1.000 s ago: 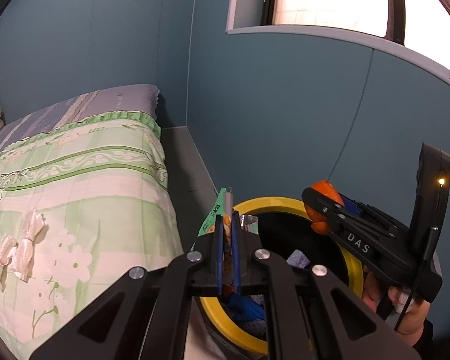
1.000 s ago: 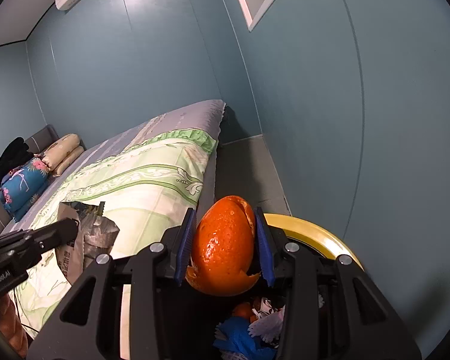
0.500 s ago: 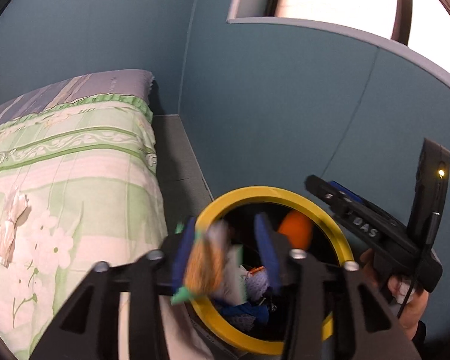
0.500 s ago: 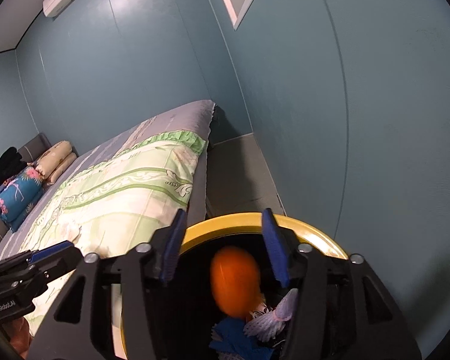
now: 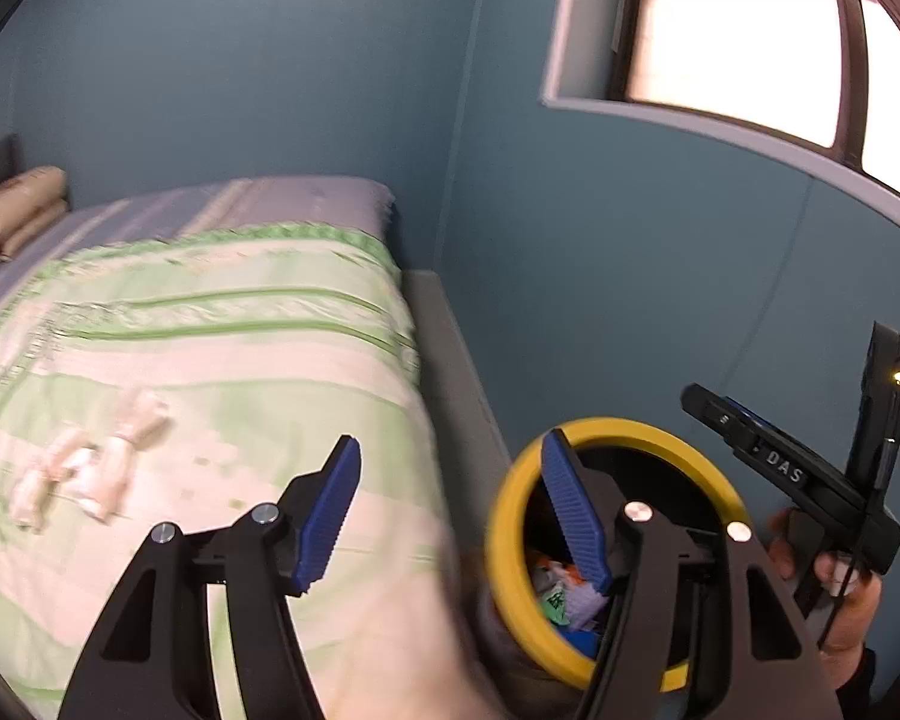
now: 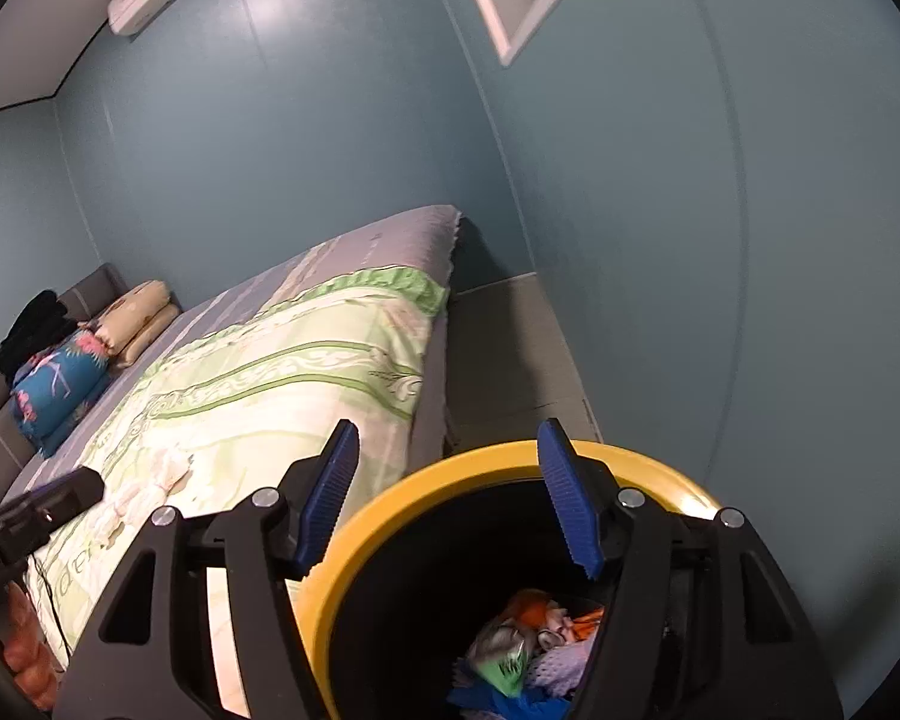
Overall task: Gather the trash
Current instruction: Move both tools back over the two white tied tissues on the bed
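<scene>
A black bin with a yellow rim (image 6: 384,516) stands on the floor between the bed and the blue wall. Inside lie orange peel (image 6: 534,612), a green wrapper (image 6: 501,666) and other scraps. My right gripper (image 6: 450,501) hangs over the bin's mouth, its jaws opening with nothing between them. My left gripper (image 5: 450,510) is above the bed's edge just left of the yellow rim (image 5: 504,540), jaws also opening and empty. Crumpled white tissues (image 5: 90,474) lie on the green quilt, left of the left gripper; the same tissues (image 6: 150,480) show in the right wrist view.
The bed with its green floral quilt (image 6: 282,384) fills the left side, with pillows (image 6: 132,312) at its head. A narrow strip of grey floor (image 6: 504,354) runs between the bed and the wall. A hand (image 5: 840,600) holds the right tool's black body (image 5: 774,468) beside the bin.
The right gripper let go of the orange peel and the left one its wrapper; both dropped into the bin. The left gripper then swung left towards the bed.
</scene>
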`<state>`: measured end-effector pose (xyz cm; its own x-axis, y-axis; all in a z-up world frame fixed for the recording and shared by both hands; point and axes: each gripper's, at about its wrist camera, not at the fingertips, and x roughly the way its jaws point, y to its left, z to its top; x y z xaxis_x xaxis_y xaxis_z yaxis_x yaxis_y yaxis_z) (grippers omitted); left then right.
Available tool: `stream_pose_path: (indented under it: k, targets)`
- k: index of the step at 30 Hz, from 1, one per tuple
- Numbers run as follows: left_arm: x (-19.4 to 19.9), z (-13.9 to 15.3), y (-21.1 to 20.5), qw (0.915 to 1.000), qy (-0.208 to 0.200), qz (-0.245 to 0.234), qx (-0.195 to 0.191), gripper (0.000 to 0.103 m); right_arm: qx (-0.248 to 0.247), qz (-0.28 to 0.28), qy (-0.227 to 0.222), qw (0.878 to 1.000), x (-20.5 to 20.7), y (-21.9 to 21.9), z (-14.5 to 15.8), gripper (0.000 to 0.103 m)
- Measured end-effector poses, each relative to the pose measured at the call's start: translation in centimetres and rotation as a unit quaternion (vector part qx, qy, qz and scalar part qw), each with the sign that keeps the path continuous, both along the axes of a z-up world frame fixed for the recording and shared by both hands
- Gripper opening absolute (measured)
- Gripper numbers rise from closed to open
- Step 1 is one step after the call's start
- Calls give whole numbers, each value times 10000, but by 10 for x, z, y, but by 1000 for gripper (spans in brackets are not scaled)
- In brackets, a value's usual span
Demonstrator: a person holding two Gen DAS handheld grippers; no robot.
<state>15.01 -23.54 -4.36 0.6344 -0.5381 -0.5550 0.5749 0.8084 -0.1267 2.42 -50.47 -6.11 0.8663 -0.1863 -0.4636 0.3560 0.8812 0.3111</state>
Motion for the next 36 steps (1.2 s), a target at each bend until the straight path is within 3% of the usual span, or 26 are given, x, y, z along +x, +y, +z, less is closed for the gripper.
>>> stream_pose_path:
  k: [13,23,29,36]
  targets:
    - [13,33,112,9933,-524,986,-314,68,-195,916,115,9955,72,77,14,62]
    - [36,36,187,9846,-551,1588,-477,70,-128,2079,255,9777,163,180,11,63]
    - [68,9,237,9775,-408,2043,-321,73,-24,2640,583,9628,221,235,2,63]
    - [120,-46,287,9687,281,2461,-153,73,207,3033,1098,9463,272,278,-29,63]
